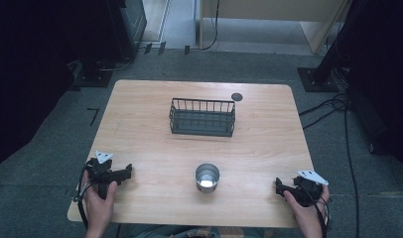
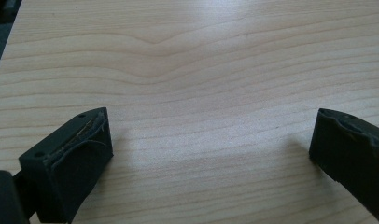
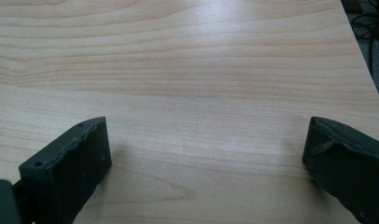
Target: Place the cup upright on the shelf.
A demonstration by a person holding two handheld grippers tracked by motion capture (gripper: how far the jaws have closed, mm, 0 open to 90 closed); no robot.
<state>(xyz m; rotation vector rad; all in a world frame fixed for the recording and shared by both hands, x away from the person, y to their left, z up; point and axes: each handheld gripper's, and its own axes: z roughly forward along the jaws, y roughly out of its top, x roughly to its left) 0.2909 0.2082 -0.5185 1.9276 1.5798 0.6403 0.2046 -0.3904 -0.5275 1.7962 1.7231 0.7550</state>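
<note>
resting wide apart, both tongs (image 1: 126, 172) (image 1: 279, 186) flank the metal cup (image 1: 207, 177).

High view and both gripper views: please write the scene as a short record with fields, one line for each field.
table: light wood
cup: metal, upright, near the front edge at the middle
basket: dark wire, behind the cup, nothing visible inside
left gripper: open, holding nothing, at front left
right gripper: open, holding nothing, at front right
contact: neither gripper touches the cup
</note>
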